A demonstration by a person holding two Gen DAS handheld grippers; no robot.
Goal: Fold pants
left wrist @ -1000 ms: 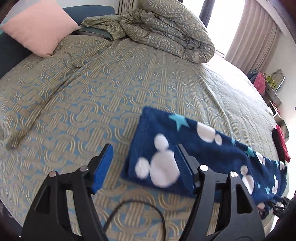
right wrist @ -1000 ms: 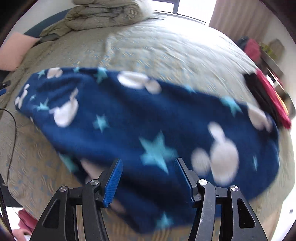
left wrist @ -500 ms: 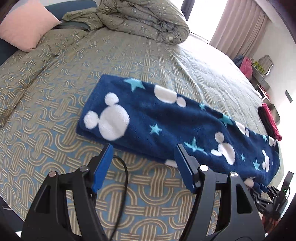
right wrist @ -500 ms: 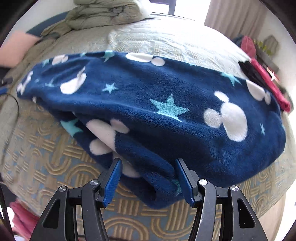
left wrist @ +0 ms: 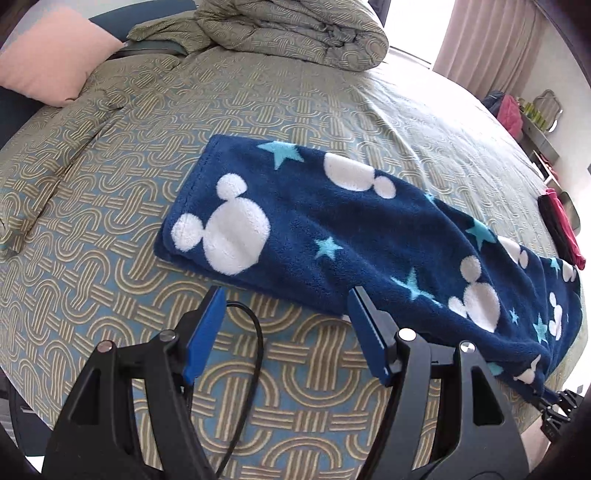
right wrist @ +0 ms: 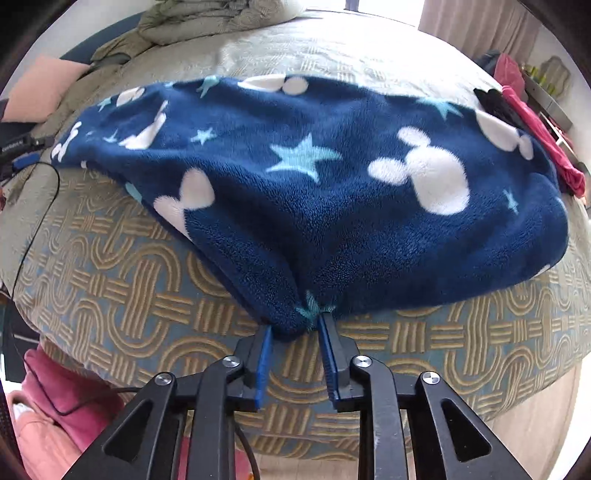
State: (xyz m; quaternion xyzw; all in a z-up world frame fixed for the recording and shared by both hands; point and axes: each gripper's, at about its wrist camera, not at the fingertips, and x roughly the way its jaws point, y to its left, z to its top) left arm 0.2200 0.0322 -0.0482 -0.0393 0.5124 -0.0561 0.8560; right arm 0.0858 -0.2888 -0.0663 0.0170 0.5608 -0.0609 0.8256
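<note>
Right gripper [right wrist: 295,328] jaws closing, now pinching near edge of navy fleece pants with white mouse heads and stars [right wrist: 332,192]; a second ago spread above them. Pants lie lengthwise on patterned bed cover [left wrist: 110,221]. Left gripper [left wrist: 284,302] spread, empty, near pants' near edge. Fold lift probably next.

Navy pants [left wrist: 332,236] — white mouse heads, turquoise stars (fleecy) — on an olive-and-blue bedspread [left wrist: 147,110] with interlocking loops.

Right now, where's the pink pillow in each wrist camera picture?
Left wrist: pink pillow at top left, at the bed's head.
Right wrist: far left edge, small, upper left.
Shared landmark: the bunched duvet lies just right of it in both.
</note>
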